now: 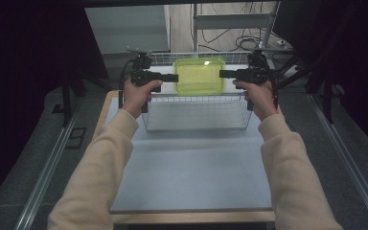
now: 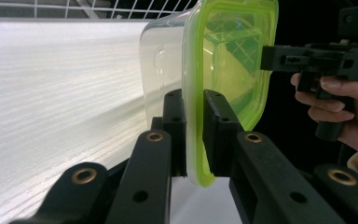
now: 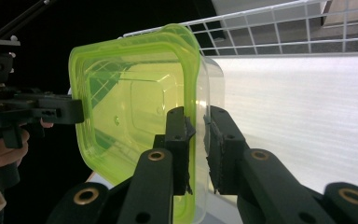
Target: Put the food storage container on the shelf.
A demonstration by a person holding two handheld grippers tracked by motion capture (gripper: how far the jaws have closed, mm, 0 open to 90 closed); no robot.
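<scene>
A clear container with a yellow-green lid (image 1: 199, 76) hangs level above the wire basket (image 1: 196, 114), held from both sides. My left gripper (image 1: 175, 77) is shut on the lid's left rim. In the left gripper view, its jaws (image 2: 193, 100) pinch the green edge of the container (image 2: 228, 56), with the right gripper (image 2: 268, 58) at the far rim. My right gripper (image 1: 222, 74) is shut on the opposite rim. The right gripper view has its jaws (image 3: 196, 119) closed over the edge of the container (image 3: 130, 102), and the left gripper (image 3: 77, 114) is beyond.
The wire basket stands at the far end of a grey mat (image 1: 191, 172) on a wooden table (image 1: 191, 218). Its floor looks white and bare. Metal rails (image 1: 48, 172) run along both sides, with dark curtains and cables behind.
</scene>
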